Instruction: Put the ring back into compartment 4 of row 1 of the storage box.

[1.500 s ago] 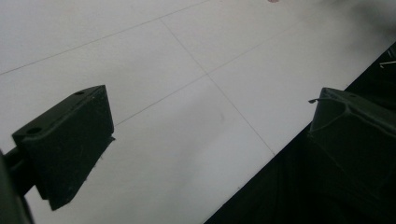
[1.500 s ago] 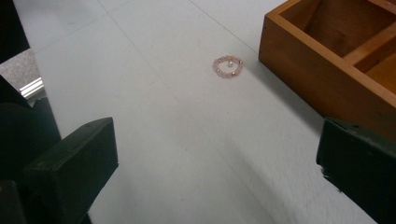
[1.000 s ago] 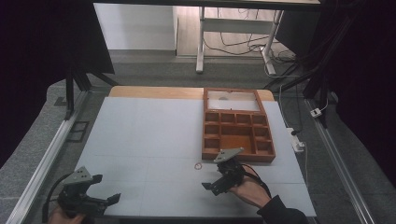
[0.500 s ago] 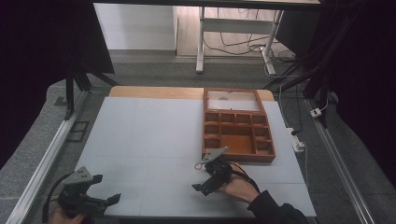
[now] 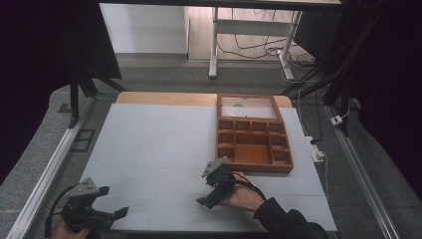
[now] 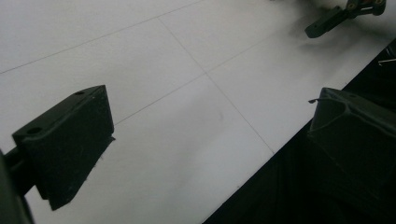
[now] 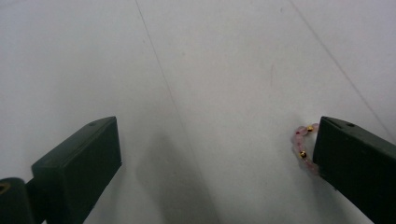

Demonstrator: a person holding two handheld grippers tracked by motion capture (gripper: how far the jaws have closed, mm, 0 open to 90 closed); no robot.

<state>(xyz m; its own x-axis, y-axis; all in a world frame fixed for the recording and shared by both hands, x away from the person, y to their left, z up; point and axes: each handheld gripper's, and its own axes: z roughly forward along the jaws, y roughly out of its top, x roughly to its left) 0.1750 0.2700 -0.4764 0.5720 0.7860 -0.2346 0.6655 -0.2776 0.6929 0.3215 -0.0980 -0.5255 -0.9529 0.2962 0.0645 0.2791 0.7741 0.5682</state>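
right gripper [image 5: 209, 191]: jaws spread, bead bracelet [image 7: 302, 145] seen against one jaw, on white tabletop [image 5: 149, 144] | left gripper [image 5: 102, 211]: jaws spread, nothing held | wooden compartment tray [image 5: 254, 139]: far right

The white-topped table [image 5: 159, 144] bears a wooden compartment tray [image 5: 254, 140] — and a small beaded bracelet [image 7: 302, 145].
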